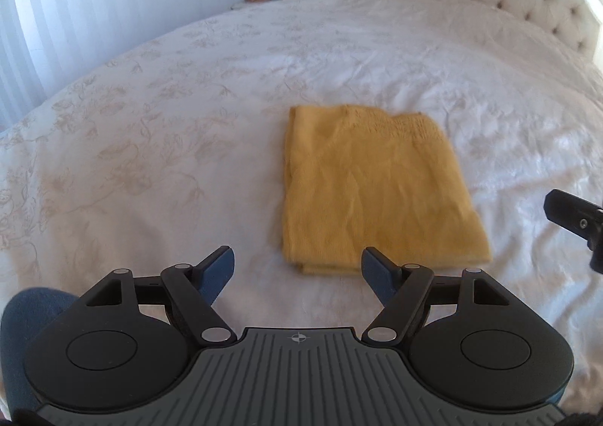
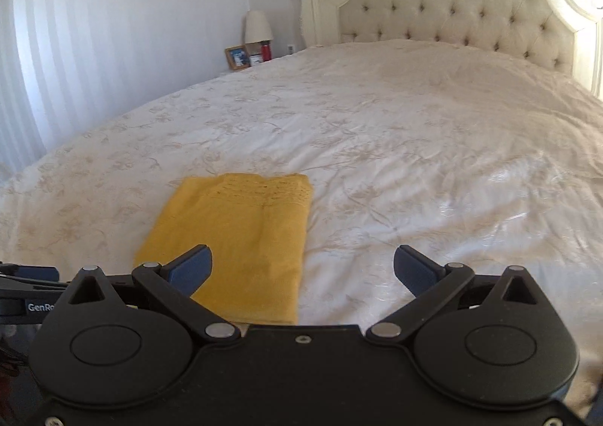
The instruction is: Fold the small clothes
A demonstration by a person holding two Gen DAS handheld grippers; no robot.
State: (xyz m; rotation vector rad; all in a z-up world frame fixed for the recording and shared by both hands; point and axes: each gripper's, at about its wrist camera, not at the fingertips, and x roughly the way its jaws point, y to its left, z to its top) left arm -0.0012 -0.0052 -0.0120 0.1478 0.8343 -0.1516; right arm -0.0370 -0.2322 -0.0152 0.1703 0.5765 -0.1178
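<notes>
A yellow garment (image 1: 377,188) lies folded into a flat rectangle on the white bedspread (image 1: 169,132). My left gripper (image 1: 297,271) is open and empty, just short of the garment's near edge. The garment also shows in the right wrist view (image 2: 241,237), ahead and left. My right gripper (image 2: 301,267) is open and empty, above the garment's near right corner, its left finger over the cloth. Part of the right gripper shows at the right edge of the left wrist view (image 1: 576,222).
A tufted cream headboard (image 2: 459,0) stands at the far right end of the bed. A nightstand beyond the bed holds a lamp (image 2: 258,28), a framed photo (image 2: 237,57) and a red bottle (image 2: 267,51). White curtains (image 2: 75,49) hang at left.
</notes>
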